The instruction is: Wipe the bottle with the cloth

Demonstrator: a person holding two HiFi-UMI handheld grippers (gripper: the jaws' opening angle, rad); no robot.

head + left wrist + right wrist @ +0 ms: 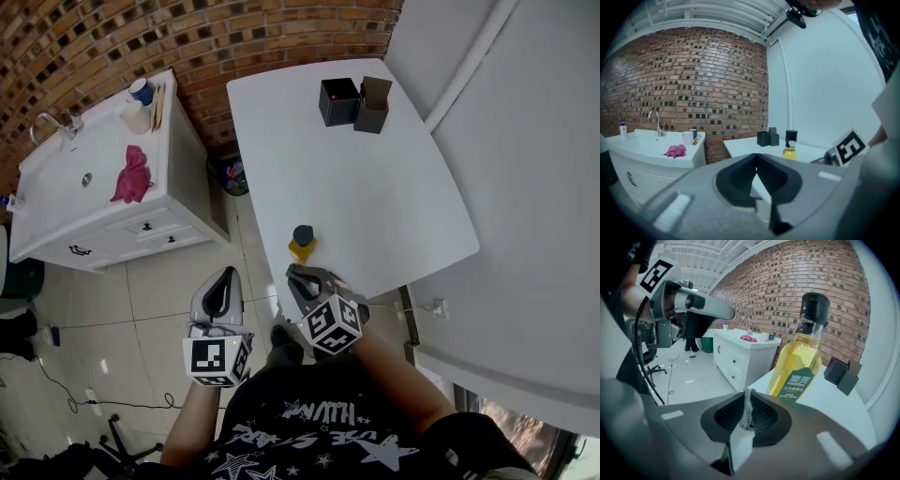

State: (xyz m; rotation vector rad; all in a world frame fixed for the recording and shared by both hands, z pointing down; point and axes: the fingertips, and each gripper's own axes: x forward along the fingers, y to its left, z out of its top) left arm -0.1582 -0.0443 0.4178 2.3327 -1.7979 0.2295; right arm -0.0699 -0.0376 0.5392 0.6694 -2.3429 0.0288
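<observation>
A bottle of yellow oil with a black cap (pixel 302 242) (pixel 799 366) (pixel 790 145) stands upright at the near left edge of the white table (pixel 375 187). The pink cloth (pixel 131 175) (pixel 676 151) (pixel 749 338) lies crumpled on the white sink counter, beside the basin. My right gripper (pixel 295 273) (pixel 748 392) is shut and empty, its tips just short of the bottle and not touching it. My left gripper (pixel 227 274) (pixel 756 157) is also shut and empty, held over the tiled floor between the table and the sink cabinet.
The sink cabinet (pixel 141 230) stands left of the table, with a tap (pixel 56 127) and cups (pixel 139 103) on top. Two black boxes (pixel 352 101) sit at the table's far end. Cables (pixel 103 403) and a chair base lie on the floor at lower left.
</observation>
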